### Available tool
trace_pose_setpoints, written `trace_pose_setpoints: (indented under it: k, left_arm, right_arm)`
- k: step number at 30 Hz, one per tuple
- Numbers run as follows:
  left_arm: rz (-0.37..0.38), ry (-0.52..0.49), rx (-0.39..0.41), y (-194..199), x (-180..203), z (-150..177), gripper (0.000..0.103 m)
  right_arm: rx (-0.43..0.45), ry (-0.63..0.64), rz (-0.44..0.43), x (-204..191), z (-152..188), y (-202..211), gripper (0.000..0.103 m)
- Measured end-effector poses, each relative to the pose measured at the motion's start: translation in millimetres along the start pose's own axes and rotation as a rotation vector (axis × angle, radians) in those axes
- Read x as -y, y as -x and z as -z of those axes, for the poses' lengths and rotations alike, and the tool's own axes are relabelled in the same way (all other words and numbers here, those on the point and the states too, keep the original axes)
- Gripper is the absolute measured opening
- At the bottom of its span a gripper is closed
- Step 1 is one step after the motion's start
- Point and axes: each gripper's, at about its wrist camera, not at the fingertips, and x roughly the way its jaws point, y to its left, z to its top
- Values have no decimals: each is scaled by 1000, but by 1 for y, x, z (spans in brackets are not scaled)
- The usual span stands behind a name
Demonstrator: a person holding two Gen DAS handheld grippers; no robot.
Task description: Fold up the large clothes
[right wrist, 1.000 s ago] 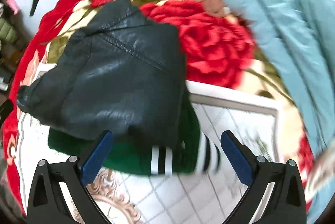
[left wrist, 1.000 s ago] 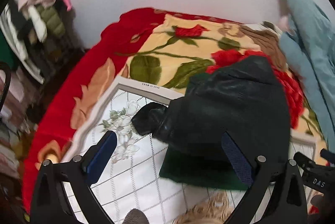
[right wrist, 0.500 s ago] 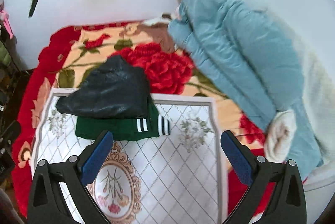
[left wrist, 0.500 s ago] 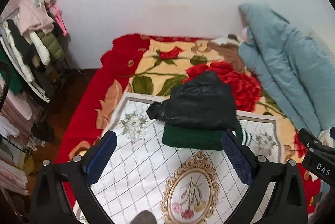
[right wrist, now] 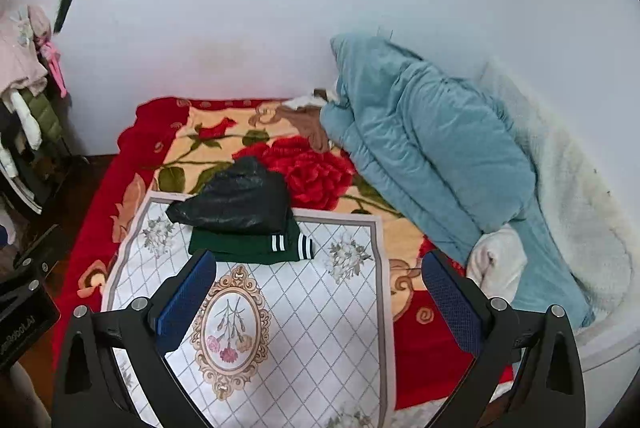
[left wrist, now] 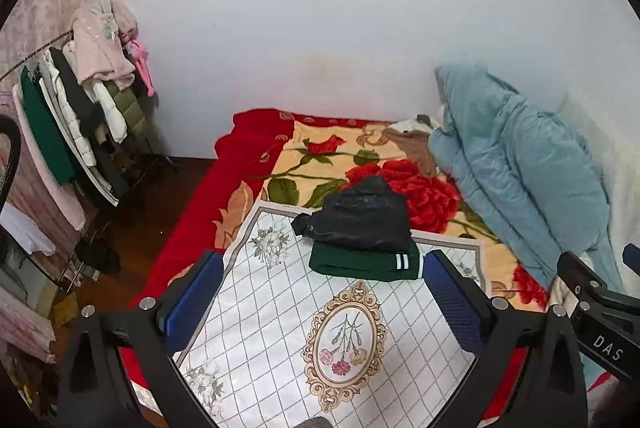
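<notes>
Grippers hovering empty, well back from the folded stack.

Left gripper point(left wrist: 322, 302) and right gripper point(right wrist: 318, 302) are gaping wide, holding nothing; black jacket point(left wrist: 362, 220) is lying folded atop the green garment point(left wrist: 360, 262) at the white mat's point(left wrist: 280, 328) far edge, probably stacked there for tidiness.

The left gripper point(left wrist: 322, 292) and right gripper point(right wrist: 318, 292) both hang above the white mat point(left wrist: 280, 308), jaws spread wide, holding nothing.
</notes>
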Motion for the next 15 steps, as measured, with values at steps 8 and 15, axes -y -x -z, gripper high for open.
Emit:
trace_pose_setpoints:
  k: [8, 15]
  left_arm:
    - [8, 1, 8, 44, 4, 4, 102]
    - [9, 2, -42, 64, 9, 8, 102]
  right_arm:
    - [33, -7, -28, 27, 10, 66, 103]
    - [-11, 13, -43, 38, 10, 89, 103]
